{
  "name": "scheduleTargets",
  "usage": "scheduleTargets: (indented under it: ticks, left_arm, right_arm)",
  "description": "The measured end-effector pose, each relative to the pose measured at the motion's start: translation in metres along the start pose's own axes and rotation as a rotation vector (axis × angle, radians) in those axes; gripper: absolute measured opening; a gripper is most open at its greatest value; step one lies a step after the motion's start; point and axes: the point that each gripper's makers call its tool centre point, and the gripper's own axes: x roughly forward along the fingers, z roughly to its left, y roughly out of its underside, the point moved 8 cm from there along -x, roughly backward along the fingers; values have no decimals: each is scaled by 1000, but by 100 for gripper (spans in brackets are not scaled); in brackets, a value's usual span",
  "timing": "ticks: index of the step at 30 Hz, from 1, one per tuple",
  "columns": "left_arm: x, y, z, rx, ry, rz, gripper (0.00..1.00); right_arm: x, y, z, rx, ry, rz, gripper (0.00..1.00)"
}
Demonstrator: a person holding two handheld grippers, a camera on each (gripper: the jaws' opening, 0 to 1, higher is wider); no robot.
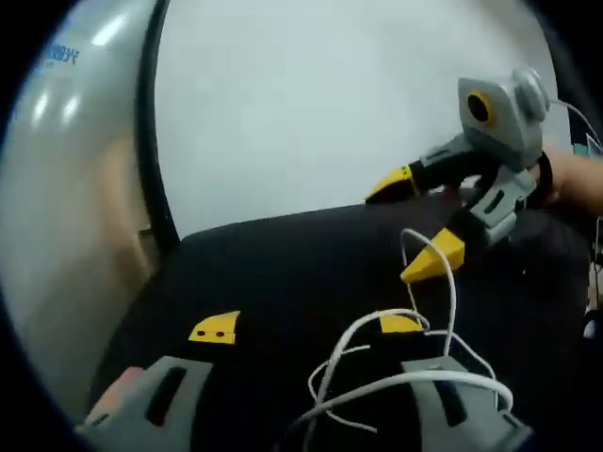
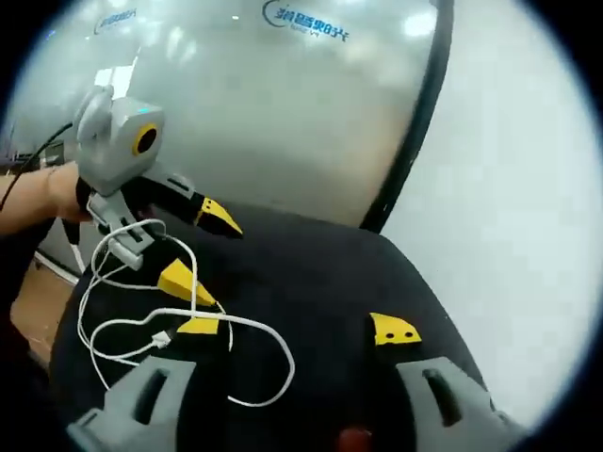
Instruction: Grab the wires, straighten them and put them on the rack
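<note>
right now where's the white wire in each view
Left gripper view: white wire loops at lower right, over the left claw's right jaw.
Right gripper view: white wire tangled at lower left, over the right claw's left jaw.
Shared landmark: black table.
</note>
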Motion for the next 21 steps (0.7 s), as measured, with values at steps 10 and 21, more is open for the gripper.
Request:
scheduleTargets:
  ticks: [10,21]
  left_arm:
    - [-48,-4,-35,270,43,204,67]
    - [-49,-33,-16,686,59,335,76]
  right_arm:
    - [-30,11,-33,220,-95,188,40]
    - [-92,13,-65,56,-24,102,45]
